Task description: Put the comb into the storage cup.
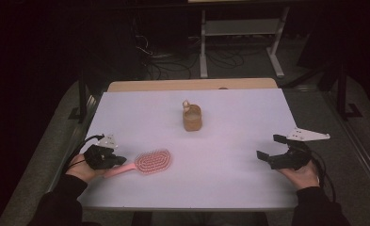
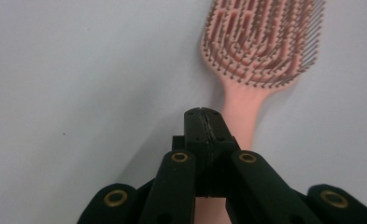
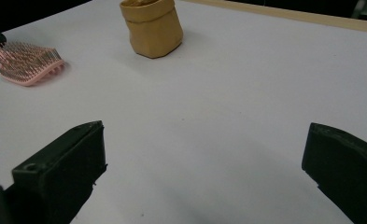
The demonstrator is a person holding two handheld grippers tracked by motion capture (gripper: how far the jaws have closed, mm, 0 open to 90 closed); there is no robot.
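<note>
A pink hairbrush (image 1: 150, 162) lies bristles up on the white table (image 1: 229, 160), its handle pointing toward the near left corner. My left gripper (image 1: 120, 161) is shut, its tips over the brush's handle. In the left gripper view the two jaws (image 2: 203, 125) meet pad to pad with nothing between them, and the hairbrush (image 2: 260, 51) handle runs beneath and just right of them. My right gripper (image 1: 268, 146) rests at the table's right side, open and empty. Its own view shows the right gripper (image 3: 204, 135) facing bare table.
A tan soft pouch (image 1: 192, 118) stands upright at the table's middle, with something small poking from its top; the pouch (image 3: 152, 28) and the hairbrush (image 3: 28, 64) lie far ahead in the right gripper view. A wooden strip (image 1: 192, 85) edges the far side. Cables and a metal frame (image 1: 204, 47) lie beyond.
</note>
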